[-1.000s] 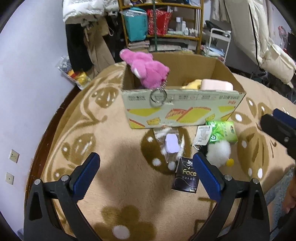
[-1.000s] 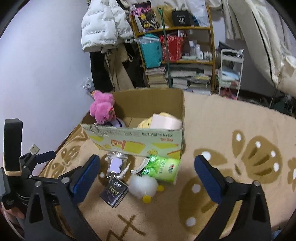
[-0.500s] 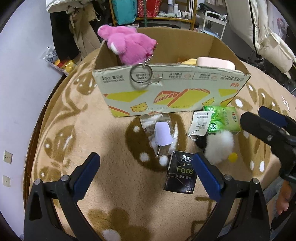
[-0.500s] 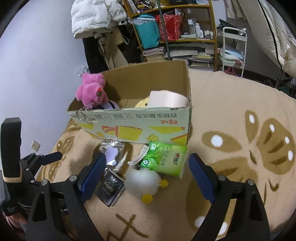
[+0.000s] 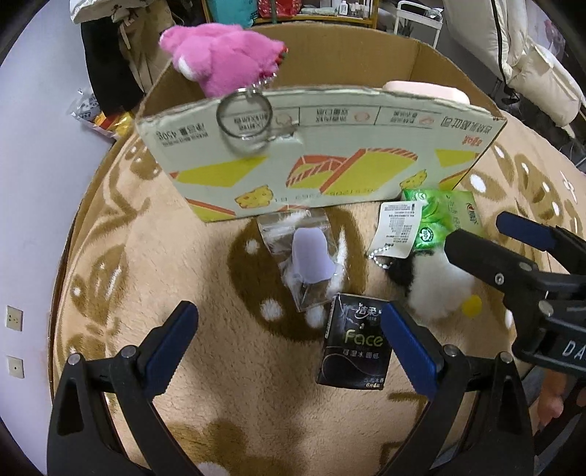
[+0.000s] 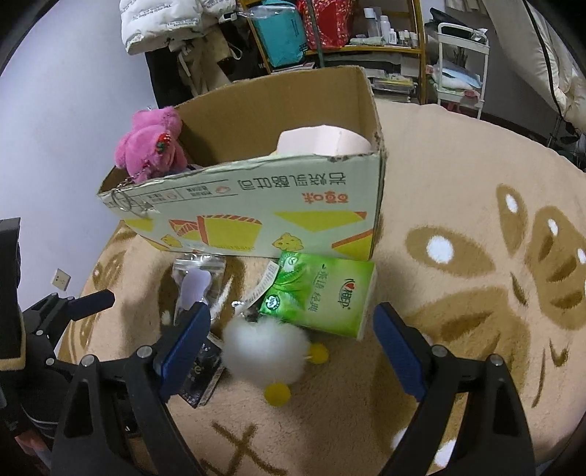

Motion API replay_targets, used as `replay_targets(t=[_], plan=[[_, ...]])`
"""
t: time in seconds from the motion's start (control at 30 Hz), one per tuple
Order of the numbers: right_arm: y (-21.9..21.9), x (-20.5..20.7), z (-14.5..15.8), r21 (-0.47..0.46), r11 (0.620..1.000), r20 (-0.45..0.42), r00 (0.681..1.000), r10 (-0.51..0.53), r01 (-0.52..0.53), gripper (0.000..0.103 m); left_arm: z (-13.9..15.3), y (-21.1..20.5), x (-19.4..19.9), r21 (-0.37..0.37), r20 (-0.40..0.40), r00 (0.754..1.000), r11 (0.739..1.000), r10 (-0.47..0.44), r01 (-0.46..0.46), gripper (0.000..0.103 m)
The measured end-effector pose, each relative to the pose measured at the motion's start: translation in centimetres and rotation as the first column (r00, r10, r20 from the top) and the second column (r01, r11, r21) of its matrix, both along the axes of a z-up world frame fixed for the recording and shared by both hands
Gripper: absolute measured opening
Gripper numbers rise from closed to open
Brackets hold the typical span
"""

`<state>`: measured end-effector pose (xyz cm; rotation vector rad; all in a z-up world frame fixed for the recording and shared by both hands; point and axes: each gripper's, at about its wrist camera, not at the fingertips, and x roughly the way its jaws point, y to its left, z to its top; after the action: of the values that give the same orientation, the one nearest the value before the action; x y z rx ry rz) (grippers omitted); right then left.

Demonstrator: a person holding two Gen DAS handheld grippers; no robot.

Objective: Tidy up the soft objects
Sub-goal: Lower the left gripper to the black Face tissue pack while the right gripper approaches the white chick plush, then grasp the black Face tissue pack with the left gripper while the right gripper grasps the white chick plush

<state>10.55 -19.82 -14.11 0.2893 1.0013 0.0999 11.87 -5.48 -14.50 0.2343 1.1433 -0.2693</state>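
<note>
A cardboard box [image 5: 322, 153] [image 6: 256, 216] stands on the beige rug. A pink plush [image 5: 223, 62] [image 6: 150, 146] hangs over its left rim with a key ring [image 5: 243, 122]; a pale pink roll [image 6: 322, 141] lies inside. In front lie a lilac item in a clear bag [image 5: 309, 258] [image 6: 196, 283], a black tissue pack [image 5: 353, 346] [image 6: 201, 369], a white fluffy plush with yellow feet [image 5: 437, 289] [image 6: 267, 351] and a green tissue pack [image 5: 439, 216] [image 6: 322, 296]. My left gripper [image 5: 285, 346] is open above the black pack. My right gripper [image 6: 293, 346] is open around the white plush.
The rug [image 6: 457, 227] with brown flower patterns covers the floor. Shelves [image 6: 329, 33] full of bags and books, hanging jackets [image 6: 164, 22] and a white cart [image 6: 461, 62] stand behind the box. A purple wall with sockets [image 5: 14, 318] is at the left.
Both grippers have moved forward and lower toward the items in front of the box, which now look larger. The right gripper has come down over the white plush. Both stay open.
</note>
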Motion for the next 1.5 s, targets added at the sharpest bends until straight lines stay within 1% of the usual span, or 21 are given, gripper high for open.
replay_targets(t=[0.23, 0.43, 0.6, 0.73, 0.9, 1.0, 1.03, 1.07, 1.17, 1.23, 1.3, 1.33, 1.4, 1.47, 1.5], plan=[[-0.6, 0.3, -0.6, 0.009, 1.0, -0.022, 1.0, -0.015, 0.015, 0.095, -0.4, 0.2, 0.3, -0.018, -0.03, 1.0, 1.0, 0.005, -0.005, 0.099], [-0.5, 0.5, -1.2, 0.01, 1.0, -0.051, 0.999, -0.007, 0.007, 0.095, -1.3, 0.0, 0.3, -0.003, -0.056, 0.998, 1.0, -0.004, 0.004, 0.099], [-0.4, 0.6, -2.0, 0.019, 1.0, -0.086, 0.996, 0.0, 0.002, 0.095, -1.8, -0.5, 0.2, 0.005, -0.07, 0.997, 1.0, -0.026, 0.026, 0.099], [-0.5, 0.6, -2.5, 0.021, 1.0, -0.107, 0.994, -0.007, 0.009, 0.095, -1.8, -1.2, -0.2, -0.012, -0.078, 0.995, 0.998, -0.058, 0.057, 0.099], [-0.6, 0.7, -3.2, 0.041, 0.999, -0.139, 0.99, -0.011, 0.017, 0.095, -2.1, -2.0, -0.7, 0.006, -0.084, 0.993, 0.996, -0.084, 0.085, 0.098], [-0.4, 0.7, -3.4, 0.043, 0.999, -0.152, 0.988, -0.008, 0.015, 0.095, -2.3, -2.4, -0.8, 0.001, -0.096, 0.991, 0.995, -0.097, 0.097, 0.095], [-0.3, 0.7, -3.4, 0.044, 0.999, -0.155, 0.988, -0.007, 0.014, 0.095, -2.4, -2.5, -0.8, 0.001, -0.1, 0.99, 0.995, -0.102, 0.102, 0.09], [-0.2, 0.7, -3.5, 0.045, 0.999, -0.158, 0.987, -0.006, 0.013, 0.095, -2.6, -2.6, -0.9, 0.001, -0.108, 0.989, 0.994, -0.106, 0.106, 0.087], [0.1, 0.7, -3.6, 0.033, 0.999, -0.162, 0.987, -0.007, 0.012, 0.095, -3.0, -3.3, -1.4, 0.033, -0.116, 0.988, 0.994, -0.104, 0.108, 0.087], [0.3, 0.7, -3.7, 0.033, 0.999, -0.163, 0.987, 0.0, 0.005, 0.095, -3.1, -3.4, -1.3, 0.038, -0.118, 0.988, 0.993, -0.103, 0.108, 0.087], [0.5, 0.7, -3.9, 0.032, 0.999, -0.172, 0.985, 0.009, -0.003, 0.09, -3.2, -3.5, -1.4, 0.04, -0.116, 0.988, 0.994, -0.101, 0.106, 0.087], [0.6, 0.7, -4.0, 0.035, 0.999, -0.177, 0.984, 0.013, -0.007, 0.086, -3.2, -3.6, -1.4, 0.04, -0.118, 0.988, 0.994, -0.1, 0.105, 0.087], [0.7, 0.6, -4.2, 0.037, 0.999, -0.188, 0.982, 0.014, -0.007, 0.086, -3.4, -3.7, -1.3, 0.042, -0.121, 0.988, 0.994, -0.098, 0.104, 0.086], [0.9, 0.6, -4.2, 0.022, 1.0, -0.188, 0.982, 0.015, -0.011, 0.085, -3.6, -3.9, -1.4, 0.045, -0.12, 0.988, 0.994, -0.097, 0.103, 0.074], [1.0, 0.5, -4.2, 0.019, 1.0, -0.188, 0.982, 0.018, -0.014, 0.082, -3.7, -3.7, -1.0, 0.051, -0.121, 0.988, 0.994, -0.093, 0.1, 0.072]])
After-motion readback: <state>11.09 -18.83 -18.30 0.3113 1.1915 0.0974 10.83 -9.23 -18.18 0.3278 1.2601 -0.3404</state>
